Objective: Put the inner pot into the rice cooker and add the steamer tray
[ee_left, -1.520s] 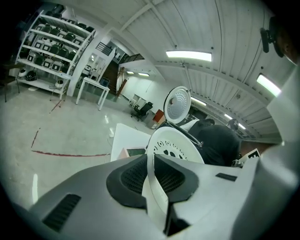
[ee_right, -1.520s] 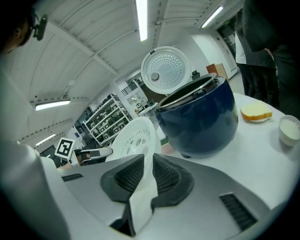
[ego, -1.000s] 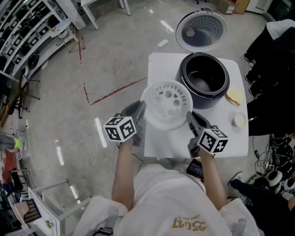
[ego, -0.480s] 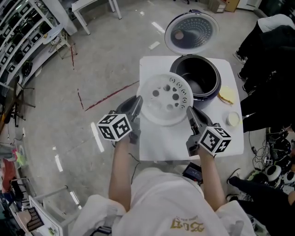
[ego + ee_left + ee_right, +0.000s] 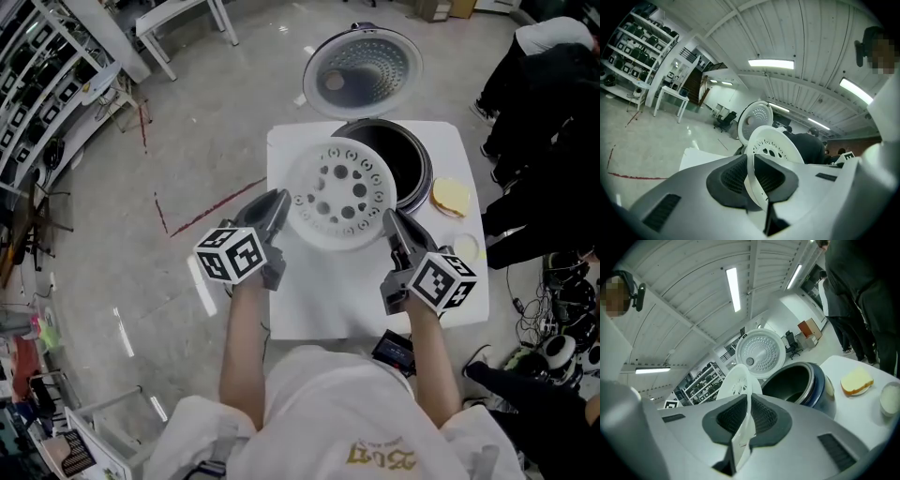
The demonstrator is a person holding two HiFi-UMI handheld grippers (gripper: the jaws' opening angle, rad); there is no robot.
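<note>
I hold the white perforated steamer tray (image 5: pixel 342 192) in the air by opposite rims. My left gripper (image 5: pixel 280 200) is shut on its left rim. My right gripper (image 5: pixel 393 221) pinches the right rim, its jaws still closing on it. The tray hangs over the front-left edge of the dark rice cooker (image 5: pixel 410 159), whose pot looks empty and whose lid (image 5: pixel 361 67) stands up behind. In the left gripper view the tray's rim (image 5: pixel 754 161) runs between the pads of that gripper (image 5: pixel 757 180). The right gripper view shows the rim (image 5: pixel 744 425) in that gripper (image 5: pixel 745 423), with the cooker (image 5: pixel 797 380) beyond.
The cooker stands on a small white table (image 5: pixel 319 300). A yellow sponge-like piece (image 5: pixel 451 196) and a small white cup (image 5: pixel 466 247) lie at its right edge. People in dark clothes (image 5: pixel 553 112) stand to the right. Shelving (image 5: pixel 47 84) lines the far left.
Both grippers have lifted the tray and carried it forward. It has gone from low over the table in front of the cooker to overlapping the cooker's opening.
</note>
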